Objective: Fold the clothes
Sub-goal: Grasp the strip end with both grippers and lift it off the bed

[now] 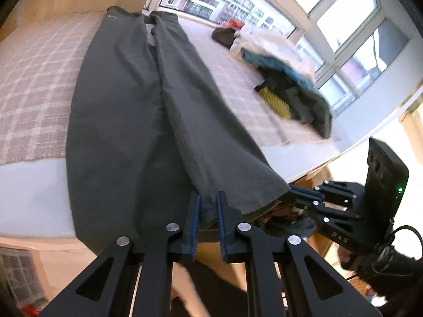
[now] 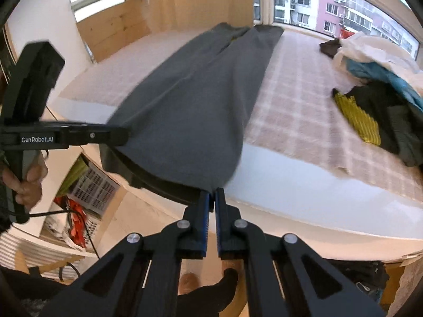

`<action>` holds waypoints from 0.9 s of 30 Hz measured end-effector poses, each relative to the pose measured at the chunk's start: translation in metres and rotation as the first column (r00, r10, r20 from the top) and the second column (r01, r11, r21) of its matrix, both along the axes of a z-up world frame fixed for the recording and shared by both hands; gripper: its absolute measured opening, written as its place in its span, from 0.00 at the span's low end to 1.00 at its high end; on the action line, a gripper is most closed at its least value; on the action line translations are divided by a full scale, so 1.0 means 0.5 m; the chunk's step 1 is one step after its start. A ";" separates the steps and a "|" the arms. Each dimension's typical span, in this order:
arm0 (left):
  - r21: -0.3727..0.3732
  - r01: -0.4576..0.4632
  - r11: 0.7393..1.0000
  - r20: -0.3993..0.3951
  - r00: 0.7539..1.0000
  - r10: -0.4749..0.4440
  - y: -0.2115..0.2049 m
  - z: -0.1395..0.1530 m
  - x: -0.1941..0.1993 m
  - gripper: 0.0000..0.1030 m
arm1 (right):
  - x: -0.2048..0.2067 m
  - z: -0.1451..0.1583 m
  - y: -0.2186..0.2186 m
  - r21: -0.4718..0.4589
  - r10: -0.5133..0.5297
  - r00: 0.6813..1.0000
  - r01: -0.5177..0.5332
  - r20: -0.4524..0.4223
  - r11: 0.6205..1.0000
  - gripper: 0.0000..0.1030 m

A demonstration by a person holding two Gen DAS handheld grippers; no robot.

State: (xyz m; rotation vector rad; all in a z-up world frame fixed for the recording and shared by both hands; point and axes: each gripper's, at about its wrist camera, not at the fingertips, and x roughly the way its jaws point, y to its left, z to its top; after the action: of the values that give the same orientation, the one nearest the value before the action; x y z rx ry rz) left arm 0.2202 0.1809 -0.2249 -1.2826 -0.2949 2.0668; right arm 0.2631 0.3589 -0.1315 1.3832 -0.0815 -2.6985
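Grey trousers (image 1: 127, 111) lay lengthwise on checked bed cover (image 1: 34, 79). Left gripper (image 1: 208, 200) pinched one hem; right gripper (image 2: 212, 198) clenched other hem corner, at bed edge.

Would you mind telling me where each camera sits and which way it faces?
Left wrist: on the left gripper, looking down along dark grey trousers on the bed; jaws pinch a hem.
Right wrist: on the right gripper, same direction; a hand shows at left.
Shared: trousers, clothes pile, window, each other's gripper.
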 end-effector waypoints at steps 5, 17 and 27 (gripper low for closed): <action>0.102 0.003 0.995 0.029 1.000 -0.006 0.013 -0.007 0.021 0.11 | 0.020 0.003 0.041 -0.009 -0.083 0.996 0.083 0.007 0.996 0.01; 0.006 -0.016 1.000 0.072 0.997 0.015 0.006 -0.055 -0.001 0.11 | 0.012 -0.037 -0.027 0.043 0.044 0.997 -0.042 -0.065 0.998 0.45; 0.027 -0.017 0.999 0.088 0.996 0.015 0.009 -0.045 -0.006 0.11 | -0.036 -0.077 -0.104 0.238 0.168 0.983 -0.146 -0.072 0.960 0.07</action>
State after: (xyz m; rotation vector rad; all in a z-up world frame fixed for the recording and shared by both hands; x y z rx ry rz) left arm 0.2172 0.1855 -0.2474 -1.3607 -0.3736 2.0158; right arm 0.2449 0.3067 -0.1699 1.2567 0.3476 -2.6987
